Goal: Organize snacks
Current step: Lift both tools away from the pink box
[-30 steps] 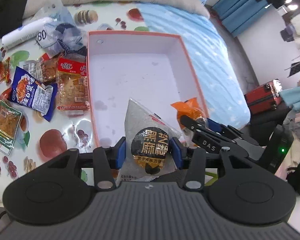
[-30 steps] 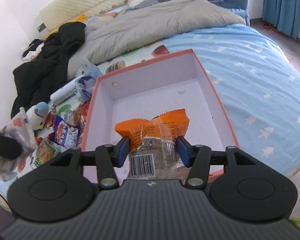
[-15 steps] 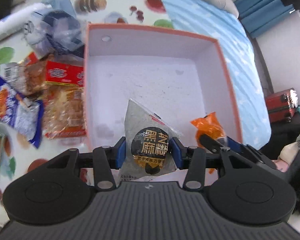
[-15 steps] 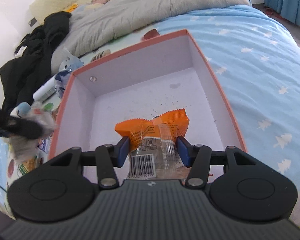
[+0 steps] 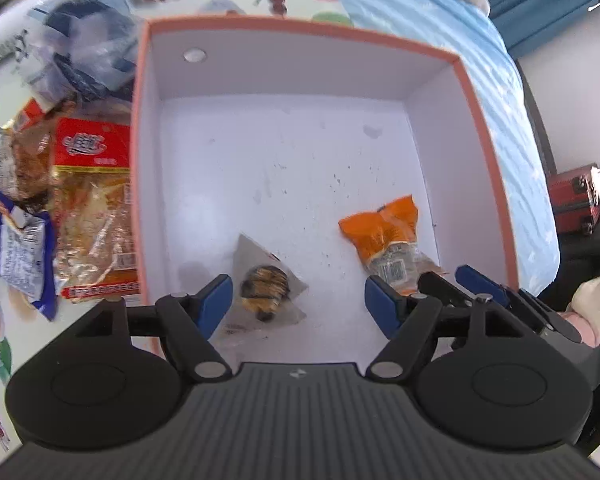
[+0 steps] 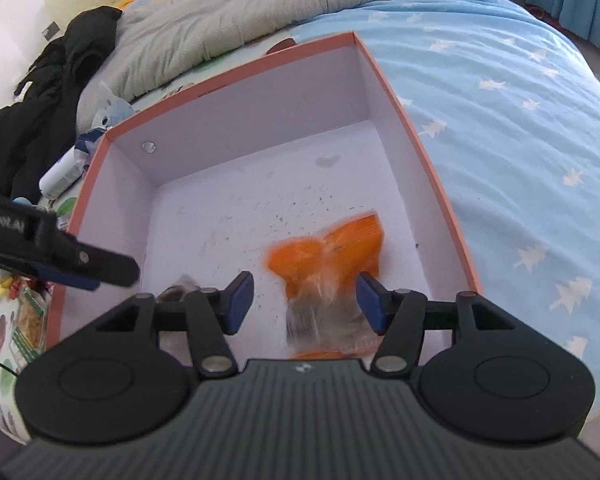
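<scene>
Gaping wide, the left gripper has just been opening, sesame packet loose between its pads; the right gripper's jaws stand apart around the orange packet.

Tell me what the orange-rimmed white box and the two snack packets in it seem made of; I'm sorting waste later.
Orange-rimmed white box: likely cardboard, matte; thin stiff walls, scuffed and speckled floor. Orange snack packet: seemingly glossy plastic film, part clear, with crimped end and crinkles. Grey triangular packet: probably frosted translucent plastic film, its dark contents showing through; blur leaves this open.
</scene>
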{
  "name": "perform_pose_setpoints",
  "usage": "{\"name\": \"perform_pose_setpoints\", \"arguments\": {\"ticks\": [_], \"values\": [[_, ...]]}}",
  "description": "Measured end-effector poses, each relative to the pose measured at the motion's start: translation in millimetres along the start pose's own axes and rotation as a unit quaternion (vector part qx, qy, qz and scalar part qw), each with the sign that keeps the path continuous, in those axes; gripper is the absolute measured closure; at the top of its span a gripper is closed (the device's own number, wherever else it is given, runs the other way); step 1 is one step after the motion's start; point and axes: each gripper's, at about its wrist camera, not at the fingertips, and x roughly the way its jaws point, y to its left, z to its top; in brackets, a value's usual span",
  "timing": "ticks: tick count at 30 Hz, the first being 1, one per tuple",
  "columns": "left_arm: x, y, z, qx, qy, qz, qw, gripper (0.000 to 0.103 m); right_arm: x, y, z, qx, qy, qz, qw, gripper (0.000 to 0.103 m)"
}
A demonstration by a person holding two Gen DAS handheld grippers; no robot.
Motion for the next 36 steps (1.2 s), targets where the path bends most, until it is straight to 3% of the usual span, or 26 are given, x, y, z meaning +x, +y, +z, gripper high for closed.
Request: {"name": "perform_pose_setpoints", "arguments": {"ticks": [9,19,27,33,36], "values": [[-87,8,-59,-0.002,-0.065,0.001,0.9979,0.027,-60,21,-16,-0.005,-0.041,0.002,0.999,0.044],[-175,18,-169,0.010,-0.147,-0.005,0.9890,0.027,-153,63,-62,-0.018,-0.105,0.022,0.994,0.044],[-219,39,-245,0.019,-0.227,0.001,0.9738,0.027,-199,92,-112,-0.039,-0.140,0.042,0.988,0.044],[-238,55,-291,0.033,-0.297,0.017,0.9540,0.027,-221,111,-146,-0.061,-0.174,0.055,0.981,0.044],[-238,70,-311,0.018,-0.316,0.009,0.9486,0.027,-227,121,-163,-0.080,-0.181,0.060,0.978,0.044]]}}
